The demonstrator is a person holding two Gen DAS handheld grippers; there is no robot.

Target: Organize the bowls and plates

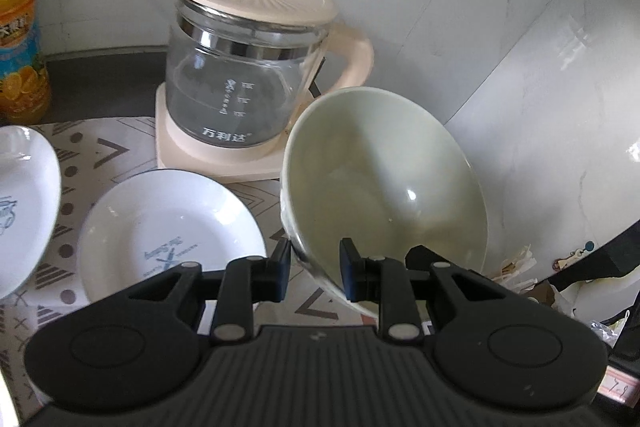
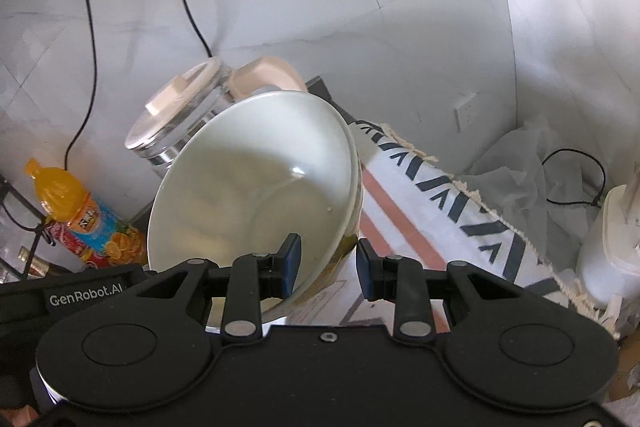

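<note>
The left tool (image 1: 315, 265) is clamping the near rim of a pale green bowl (image 1: 384, 187), one finger outside the wall and the other inside, and is holding the bowl tilted steeply with its opening facing the camera. The right tool (image 2: 329, 269) is straddling the rim of the same bowl (image 2: 256, 187), its left finger inside and its right finger outside; a gap is showing beside the outer finger, so whether it is gripping cannot be told. Just behind the bowl a glass kettle (image 1: 244, 67) is standing on its cream base. Left of the bowl, two white plates (image 1: 168, 227) (image 1: 24, 203) are lying on the patterned cloth (image 1: 112, 151) covering the table. An orange juice bottle (image 1: 20, 39) is standing further left.
</note>
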